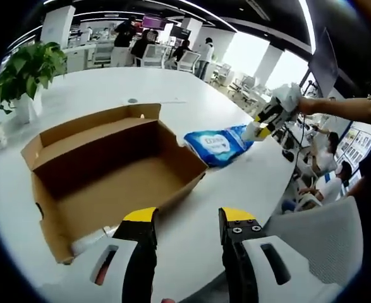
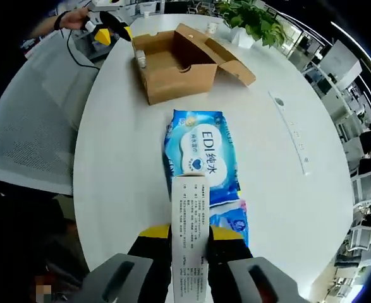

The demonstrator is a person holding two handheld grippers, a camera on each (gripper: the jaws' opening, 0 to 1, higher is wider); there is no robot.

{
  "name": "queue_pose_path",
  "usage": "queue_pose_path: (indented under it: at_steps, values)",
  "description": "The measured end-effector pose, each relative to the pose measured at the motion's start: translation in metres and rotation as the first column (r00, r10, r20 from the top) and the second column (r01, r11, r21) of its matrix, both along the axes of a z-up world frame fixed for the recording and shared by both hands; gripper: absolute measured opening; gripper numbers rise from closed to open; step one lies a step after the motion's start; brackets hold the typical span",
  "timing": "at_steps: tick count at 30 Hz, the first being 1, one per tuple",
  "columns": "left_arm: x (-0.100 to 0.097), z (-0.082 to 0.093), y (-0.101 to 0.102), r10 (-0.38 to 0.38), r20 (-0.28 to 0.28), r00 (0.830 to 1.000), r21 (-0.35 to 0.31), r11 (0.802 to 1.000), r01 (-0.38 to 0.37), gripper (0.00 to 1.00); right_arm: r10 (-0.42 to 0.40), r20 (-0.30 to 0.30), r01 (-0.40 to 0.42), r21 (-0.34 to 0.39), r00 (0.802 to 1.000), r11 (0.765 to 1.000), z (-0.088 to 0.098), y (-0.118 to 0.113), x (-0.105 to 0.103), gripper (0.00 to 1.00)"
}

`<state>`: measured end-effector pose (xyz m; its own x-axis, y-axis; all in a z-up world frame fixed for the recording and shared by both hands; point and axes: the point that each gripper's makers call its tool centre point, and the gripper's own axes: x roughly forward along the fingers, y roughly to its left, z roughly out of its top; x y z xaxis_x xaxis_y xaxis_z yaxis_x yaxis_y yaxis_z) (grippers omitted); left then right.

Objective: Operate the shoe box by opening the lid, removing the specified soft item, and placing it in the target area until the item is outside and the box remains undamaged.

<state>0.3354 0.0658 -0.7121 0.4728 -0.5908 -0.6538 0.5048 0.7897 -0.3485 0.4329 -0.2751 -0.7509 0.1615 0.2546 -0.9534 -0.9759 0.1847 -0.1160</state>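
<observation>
- Yellow-tipped jaws of the left gripper (image 1: 187, 218) rise nearest in the left gripper view, standing apart with bare tabletop between them and holding nothing; they hover just short of the near rim of the shoe box (image 1: 109, 170).
- Left of the shoe box in that view stands a potted plant (image 1: 27, 72) in a white pot, well apart from the cardboard.
- At the box's near left corner a small pale object (image 1: 90, 240) lies inside; it is too blurred to name.
- Its lid is already folded back and the cavity looks otherwise bare.
- Right of the box, just beside its far corner, the blue wipes pack (image 1: 218, 144) lies flat on the white table (image 1: 191, 101), outside the box.
- Further right, the right gripper (image 1: 264, 123) sits at the pack's far end; in the right gripper view (image 2: 190, 237) its jaws are closed onto a white printed flap (image 2: 190, 221) running from the pack (image 2: 201, 158) back between them.
- The pack's long axis runs straight from those jaws toward the box, so the right hand is much the nearer, and I judge any last shift or release falls to it.
- Whether the flap is a label or a peeled seal is unclear.
</observation>
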Motion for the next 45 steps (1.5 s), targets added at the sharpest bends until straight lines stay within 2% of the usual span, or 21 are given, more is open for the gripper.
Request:
queue_pose_path:
  at_steps: [8, 17, 21, 28, 36, 45]
  values:
    - [-0.001, -0.002, 0.022, 0.068, -0.008, 0.998, 0.012, 0.998, -0.068, 0.39, 0.000, 0.022, 0.000, -0.012, 1.000, 1.000, 0.010, -0.002, 0.048, 0.17]
    - [-0.007, 0.003, 0.033, 0.113, -0.008, 0.994, 0.031, 0.993, -0.112, 0.39, 0.019, 0.041, -0.017, -0.054, 0.999, 0.998, -0.006, -0.009, 0.085, 0.17]
    - [-0.008, 0.002, 0.042, 0.129, -0.015, 0.991, 0.039, 0.991, -0.129, 0.39, 0.016, 0.044, -0.013, -0.071, 0.999, 0.997, -0.020, -0.014, 0.101, 0.17]
    - [-0.009, 0.001, 0.046, 0.135, -0.020, 0.991, 0.048, 0.990, -0.134, 0.39, 0.032, 0.065, -0.025, -0.104, 0.997, 0.994, -0.035, -0.024, 0.115, 0.17]
    - [-0.008, -0.004, 0.043, 0.127, -0.034, 0.991, 0.055, 0.991, -0.125, 0.39, 0.051, 0.060, -0.044, -0.124, 0.997, 0.991, -0.049, -0.030, 0.120, 0.17]
    - [-0.008, -0.006, 0.038, 0.115, -0.043, 0.992, 0.060, 0.992, -0.112, 0.39, 0.037, 0.042, -0.032, -0.128, 0.998, 0.991, -0.064, -0.037, 0.113, 0.17]
